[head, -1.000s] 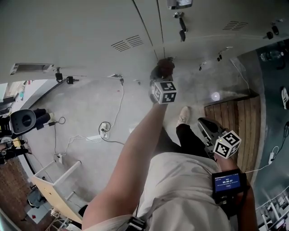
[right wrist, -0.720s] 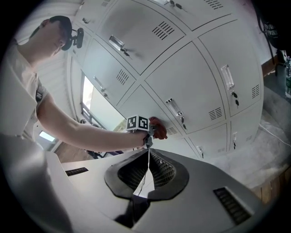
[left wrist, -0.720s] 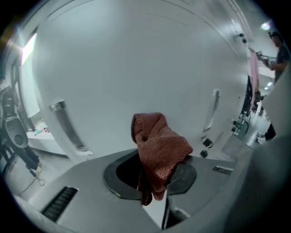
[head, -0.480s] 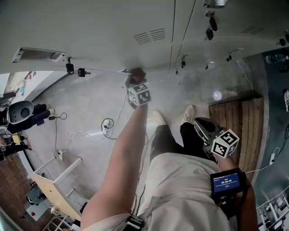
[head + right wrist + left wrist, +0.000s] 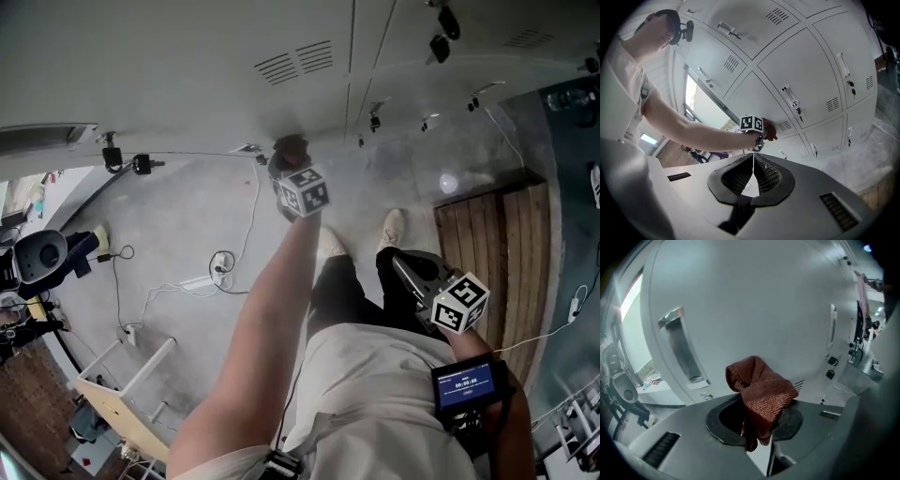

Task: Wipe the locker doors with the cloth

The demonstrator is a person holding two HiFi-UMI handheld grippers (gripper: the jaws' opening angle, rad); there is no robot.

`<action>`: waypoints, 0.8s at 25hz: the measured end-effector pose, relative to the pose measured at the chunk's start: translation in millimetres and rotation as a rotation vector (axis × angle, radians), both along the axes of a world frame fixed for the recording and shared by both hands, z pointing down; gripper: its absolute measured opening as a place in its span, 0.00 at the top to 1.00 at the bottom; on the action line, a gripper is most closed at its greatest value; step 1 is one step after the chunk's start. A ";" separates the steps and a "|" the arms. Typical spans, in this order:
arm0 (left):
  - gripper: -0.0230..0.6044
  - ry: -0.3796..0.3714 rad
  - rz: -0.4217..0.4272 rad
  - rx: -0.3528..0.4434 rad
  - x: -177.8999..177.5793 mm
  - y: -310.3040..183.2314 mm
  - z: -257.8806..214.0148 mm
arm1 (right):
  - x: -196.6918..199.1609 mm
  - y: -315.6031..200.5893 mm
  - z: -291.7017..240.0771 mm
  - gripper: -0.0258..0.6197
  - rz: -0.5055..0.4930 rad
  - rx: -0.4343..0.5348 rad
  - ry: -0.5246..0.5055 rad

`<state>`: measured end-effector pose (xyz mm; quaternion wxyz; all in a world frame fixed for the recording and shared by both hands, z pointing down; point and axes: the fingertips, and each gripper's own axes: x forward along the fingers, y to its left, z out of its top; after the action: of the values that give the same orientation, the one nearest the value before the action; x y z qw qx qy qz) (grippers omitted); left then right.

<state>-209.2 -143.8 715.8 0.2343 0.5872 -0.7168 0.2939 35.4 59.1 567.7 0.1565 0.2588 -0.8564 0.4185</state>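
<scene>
Cloth (image 5: 761, 397), rust-red, bunched: pinched between the jaws of the left gripper (image 5: 758, 423) and held up to a low grey locker door (image 5: 750, 305), evidently for rubbing its face. Right gripper (image 5: 753, 174): jaws pressed together, empty (held back by the hip, seemingly spare).

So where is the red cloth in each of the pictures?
Head view: the cloth is top middle, just above the marker cube.
Left gripper view: dead centre, pinched by the left gripper.
Right gripper view: small, near the middle, right of that cube.
Shared landmark: the grey locker doors behind it.
</scene>
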 end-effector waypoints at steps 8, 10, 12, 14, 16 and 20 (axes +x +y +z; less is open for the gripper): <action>0.85 -0.004 0.223 0.108 114.1 -42.8 -5.2 | 28.9 -19.9 6.7 0.93 0.019 0.069 -0.020; 0.85 0.000 0.254 0.110 126.9 -46.9 -1.8 | 36.8 -29.0 7.4 0.93 0.041 0.083 -0.025; 0.85 0.000 0.299 0.114 133.2 -48.6 2.3 | 40.6 -34.5 9.4 0.93 0.050 0.092 -0.033; 0.85 -0.008 0.337 0.120 132.3 -47.9 7.5 | 41.1 -38.5 13.6 0.93 0.046 0.099 -0.032; 0.85 -0.032 0.352 0.115 121.7 -43.2 16.5 | 37.8 -42.3 19.3 0.93 0.038 0.105 -0.028; 0.85 -0.075 0.262 0.092 62.7 -22.6 39.4 | 17.8 -46.9 32.8 0.93 -0.006 0.125 -0.041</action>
<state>-146.4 -166.4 755.3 0.1400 0.6746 -0.6549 0.3106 53.2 12.2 600.4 0.1235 0.2569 -0.8846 0.3690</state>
